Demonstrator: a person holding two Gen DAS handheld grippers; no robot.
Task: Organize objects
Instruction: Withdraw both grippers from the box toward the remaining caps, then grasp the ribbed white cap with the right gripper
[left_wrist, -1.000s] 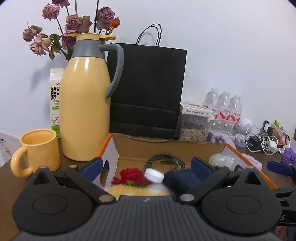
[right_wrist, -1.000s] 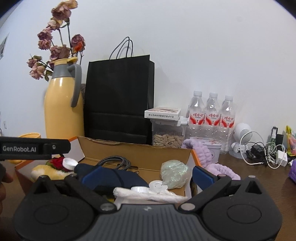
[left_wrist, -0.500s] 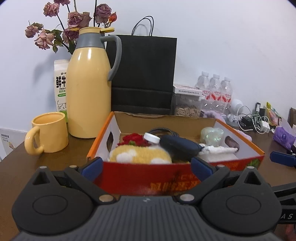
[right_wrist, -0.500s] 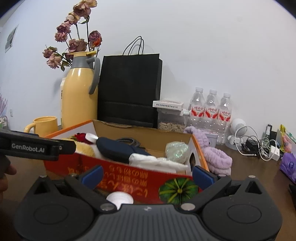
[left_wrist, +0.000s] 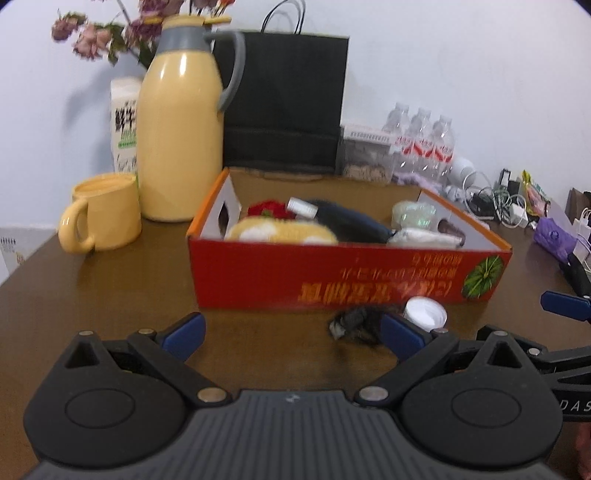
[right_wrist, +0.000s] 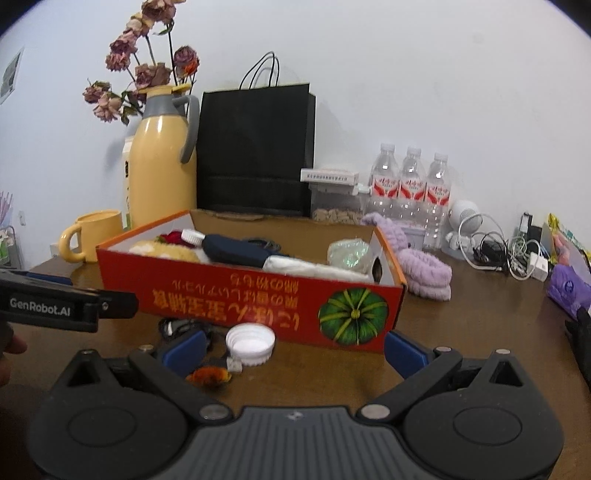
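Both tools, left (left_wrist: 291, 328) and right (right_wrist: 293, 345), gape wide and empty; the next pick is probably the cap (right_wrist: 250, 344) beside the box (right_wrist: 251, 299).

Red box (right_wrist: 258, 299) holds items; white cap (right_wrist: 250, 343) lies before it.

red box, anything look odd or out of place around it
Yes. The red box has its printing upside down. A white cap, a dark tangled thing and a small orange bit lie loose on the table by its front wall, outside the box.
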